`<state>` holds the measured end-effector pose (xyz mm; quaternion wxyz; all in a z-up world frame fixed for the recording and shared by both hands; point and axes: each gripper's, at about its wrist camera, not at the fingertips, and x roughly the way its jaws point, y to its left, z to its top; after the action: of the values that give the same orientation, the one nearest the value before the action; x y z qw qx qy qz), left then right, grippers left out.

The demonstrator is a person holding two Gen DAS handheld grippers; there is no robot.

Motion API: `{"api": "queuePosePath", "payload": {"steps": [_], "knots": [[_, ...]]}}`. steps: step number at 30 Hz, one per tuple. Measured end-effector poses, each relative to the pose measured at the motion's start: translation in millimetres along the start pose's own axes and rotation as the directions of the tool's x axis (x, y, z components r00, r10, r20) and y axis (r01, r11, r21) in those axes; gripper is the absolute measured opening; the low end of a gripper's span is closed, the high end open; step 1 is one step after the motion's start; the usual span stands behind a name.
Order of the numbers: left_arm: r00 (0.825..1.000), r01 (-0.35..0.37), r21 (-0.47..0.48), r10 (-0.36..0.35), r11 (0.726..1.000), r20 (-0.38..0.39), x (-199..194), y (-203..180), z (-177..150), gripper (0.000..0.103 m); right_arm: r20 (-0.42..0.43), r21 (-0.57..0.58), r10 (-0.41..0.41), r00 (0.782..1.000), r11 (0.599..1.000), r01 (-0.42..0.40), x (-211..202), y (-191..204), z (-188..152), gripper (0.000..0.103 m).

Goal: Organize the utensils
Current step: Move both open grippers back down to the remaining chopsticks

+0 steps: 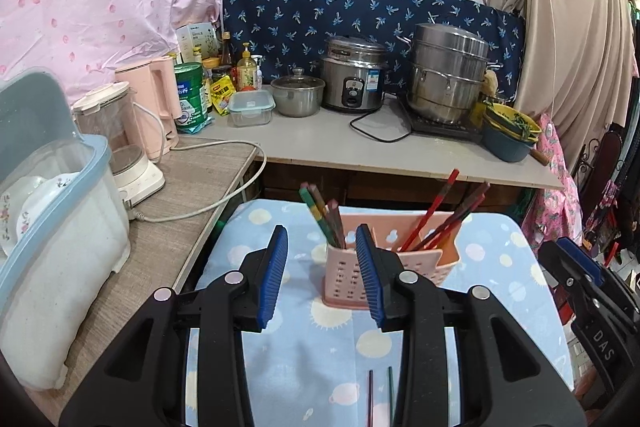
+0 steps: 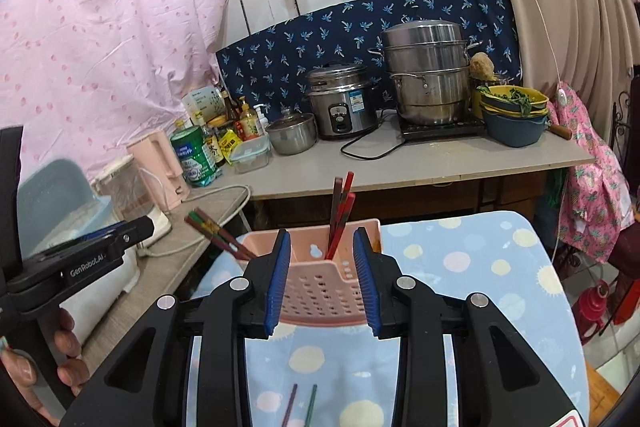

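Note:
A pink perforated utensil holder [image 1: 404, 259] stands on a small table with a light blue patterned cloth [image 1: 320, 367]; it also shows in the right wrist view [image 2: 320, 283]. Green and dark chopsticks [image 1: 322, 217] lean in its left compartment, red ones [image 1: 444, 215] in its right. Two loose chopsticks [image 1: 380, 395] lie on the cloth near me; they also show in the right wrist view [image 2: 300, 403]. My left gripper [image 1: 322, 271] is open and empty, just short of the holder. My right gripper [image 2: 322, 275] is open and empty, its jaws in front of the holder.
A grey counter [image 1: 360, 143] behind holds a rice cooker [image 1: 352, 79], a steamer pot [image 1: 448, 75], a small lidded pot [image 1: 298, 95], bowls [image 1: 510, 131] and bottles. A side table at left holds a dish box [image 1: 52, 211], a kettle [image 1: 154, 103] and a cable.

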<state>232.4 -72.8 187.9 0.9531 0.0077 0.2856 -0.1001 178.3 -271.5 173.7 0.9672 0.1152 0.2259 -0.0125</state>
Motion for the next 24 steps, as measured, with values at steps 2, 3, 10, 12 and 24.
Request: {"api": "queuePosePath", "payload": {"steps": [2, 3, 10, 12, 24], "knots": [[1.000, 0.001, 0.010, -0.001, 1.000, -0.005, -3, -1, -8, 0.034, -0.001, -0.011, 0.000, 1.000, 1.000, 0.000, -7, 2, -8, 0.032], [1.000, -0.001, 0.013, 0.001, 1.000, -0.010, -4, -2, -12, 0.034, -0.003, -0.016, 0.000, 1.000, 1.000, 0.000, -11, 3, -12, 0.032], [0.999, 0.004, 0.021, -0.003, 1.000, -0.046, -11, -2, -40, 0.034, -0.024, -0.042, -0.014, 1.000, 0.999, 0.013, -31, 7, -44, 0.032], [0.998, 0.002, 0.023, 0.000, 1.000, -0.059, -13, -1, -50, 0.034, -0.036, -0.038, -0.011, 0.999, 0.999, 0.010, -36, 6, -52, 0.032], [0.993, 0.002, 0.028, 0.001, 1.000, -0.121, -22, 6, -103, 0.034, -0.086, -0.034, -0.029, 0.996, 0.999, 0.026, -59, 6, -101, 0.032]]}}
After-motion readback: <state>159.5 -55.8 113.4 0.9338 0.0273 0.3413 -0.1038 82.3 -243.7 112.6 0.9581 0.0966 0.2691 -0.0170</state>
